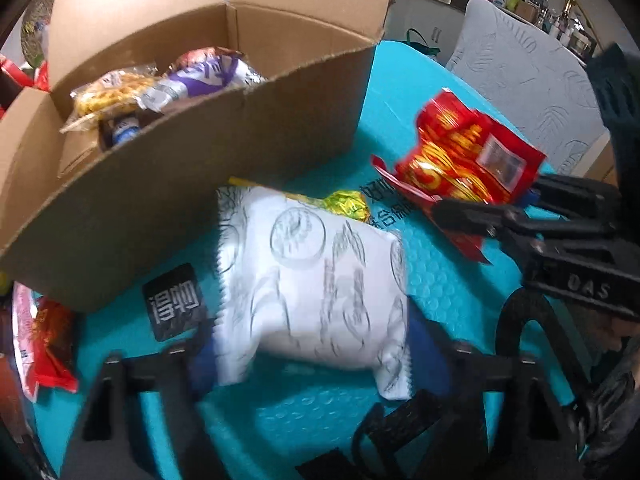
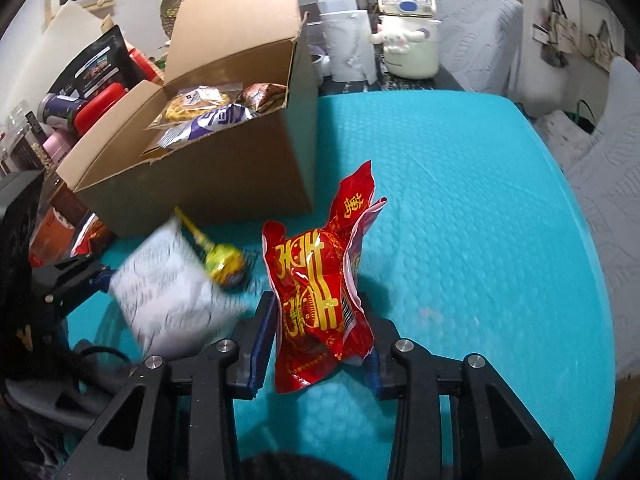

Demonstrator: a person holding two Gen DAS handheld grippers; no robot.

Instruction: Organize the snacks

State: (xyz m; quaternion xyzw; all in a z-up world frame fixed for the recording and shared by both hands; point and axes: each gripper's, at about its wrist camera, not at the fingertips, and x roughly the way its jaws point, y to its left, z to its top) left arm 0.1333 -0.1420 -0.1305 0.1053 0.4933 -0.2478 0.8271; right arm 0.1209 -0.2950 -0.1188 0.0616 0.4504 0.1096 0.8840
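A white printed snack packet [image 1: 312, 280] lies between the blue pads of my left gripper [image 1: 312, 360], which presses on its two side edges. In the right wrist view the same packet [image 2: 168, 296] is blurred at the left, beside the left gripper [image 2: 92, 276]. My right gripper [image 2: 316, 344] is shut on a red and gold snack bag [image 2: 316, 292], holding it upright above the teal bubble mat [image 2: 480, 200]. The left wrist view shows that bag [image 1: 460, 152] pinched by the right gripper [image 1: 472, 216]. An open cardboard box [image 1: 200, 184] [image 2: 224, 172] with several snacks inside stands behind.
A yellow-green wrapped lollipop [image 1: 348, 204] [image 2: 226, 266] lies between the two packets, close to the box. Another red packet [image 1: 48, 340] lies left of the box. Jars and a dark bag [image 2: 92, 64] crowd the far left. A white character bottle [image 2: 406, 40] and paper roll [image 2: 348, 48] stand behind the mat.
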